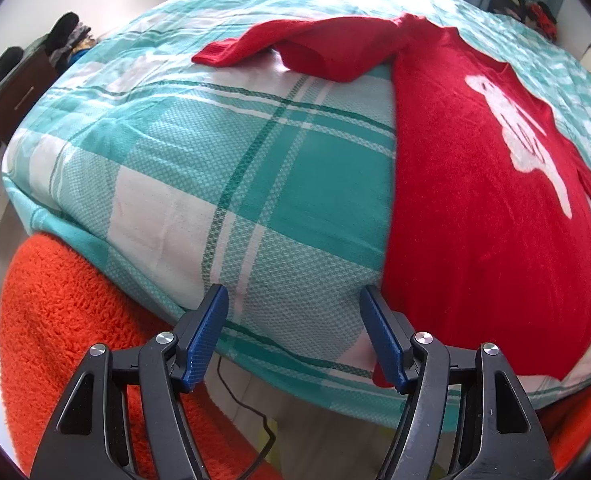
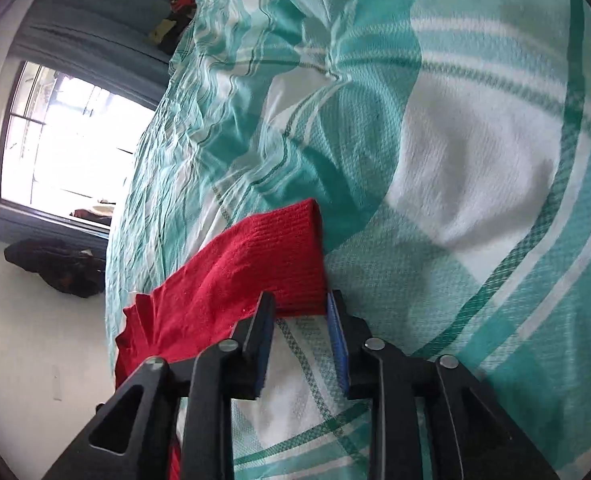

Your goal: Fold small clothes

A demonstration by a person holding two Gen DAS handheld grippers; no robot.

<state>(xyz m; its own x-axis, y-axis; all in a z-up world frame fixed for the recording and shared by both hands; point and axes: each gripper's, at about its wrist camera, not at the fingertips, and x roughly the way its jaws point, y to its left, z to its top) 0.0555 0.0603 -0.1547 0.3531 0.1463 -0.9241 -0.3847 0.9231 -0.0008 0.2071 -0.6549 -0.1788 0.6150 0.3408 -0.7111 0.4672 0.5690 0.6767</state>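
A bed under a wrinkled teal, white and dark-green plaid cotton cover (image 1: pixel 223 168) fills the middle of both views, with a fuzzy orange fleece blanket (image 1: pixel 67 320) at the lower left of the left wrist view and a dark brown wooden cabinet (image 1: pixel 19 96) against the pale wall at upper left — dark clothes heaped on top. In the right wrist view a bright, overexposed window (image 2: pixel 71 140) with a grey-blue frame sits at centre left, blue-grey curtains (image 2: pixel 95 16) above it. A dark heap of clothing (image 2: pixel 55 264) lies below the window.

Left of the red knitted sweater (image 1: pixel 475 184), the teal-and-white checked bedspread (image 1: pixel 223 168) lies bare. A fuzzy orange blanket (image 1: pixel 75 320) crowds the bed's near edge, with a black cable (image 1: pixel 247 404) below.
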